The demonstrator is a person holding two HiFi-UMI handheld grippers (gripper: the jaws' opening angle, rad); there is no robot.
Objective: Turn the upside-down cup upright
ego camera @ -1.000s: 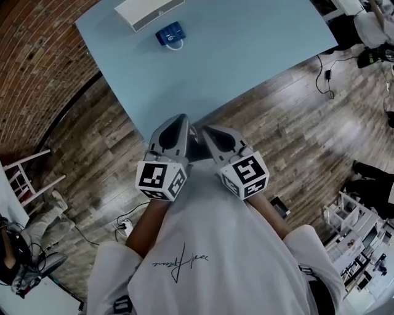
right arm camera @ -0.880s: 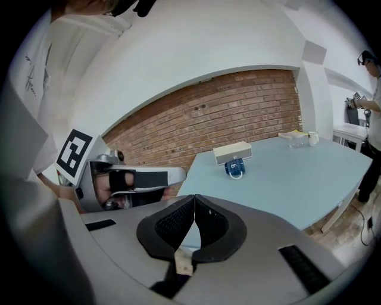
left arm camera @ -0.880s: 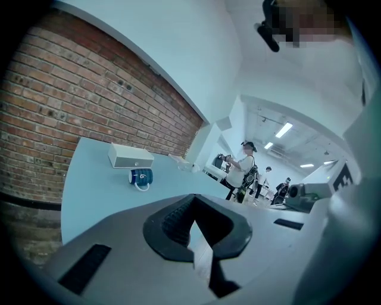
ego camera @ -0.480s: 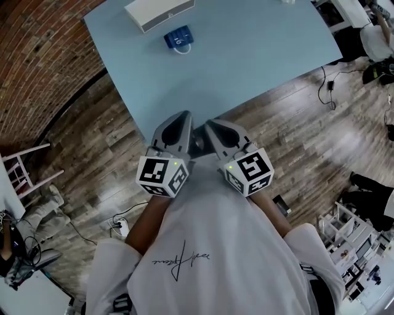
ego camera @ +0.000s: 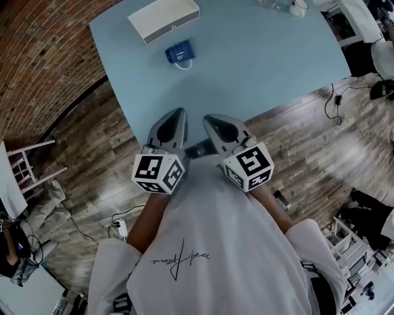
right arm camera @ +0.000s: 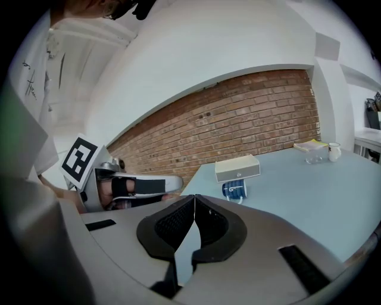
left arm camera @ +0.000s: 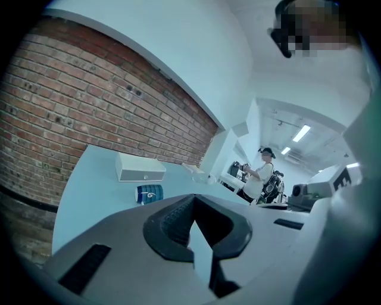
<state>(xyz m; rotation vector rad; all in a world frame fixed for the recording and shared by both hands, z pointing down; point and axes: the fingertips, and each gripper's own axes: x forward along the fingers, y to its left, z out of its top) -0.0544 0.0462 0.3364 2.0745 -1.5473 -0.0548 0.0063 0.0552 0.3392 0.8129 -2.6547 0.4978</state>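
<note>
A blue cup (ego camera: 179, 53) with a white swirl and a white handle sits far out on the light blue table (ego camera: 258, 67), just in front of a white box (ego camera: 163, 18). From here I cannot tell which way its mouth faces. It shows small in the left gripper view as the cup (left arm camera: 149, 193) and in the right gripper view as the cup (right arm camera: 236, 190). My left gripper (ego camera: 177, 115) and right gripper (ego camera: 210, 121) hover side by side at the table's near edge, well short of the cup. Both are shut and hold nothing.
A glass (right arm camera: 314, 156), a small white cup (right arm camera: 333, 152) and a flat book (right arm camera: 309, 145) stand at the table's far right. A white chair (ego camera: 24, 166) and cables (ego camera: 120, 224) are on the wood floor at left. A person (left arm camera: 262, 173) stands far behind.
Both grippers have crept a little forward toward the table's edge, still shut. The head view has shifted, so cup and box now sit lower in it.
</note>
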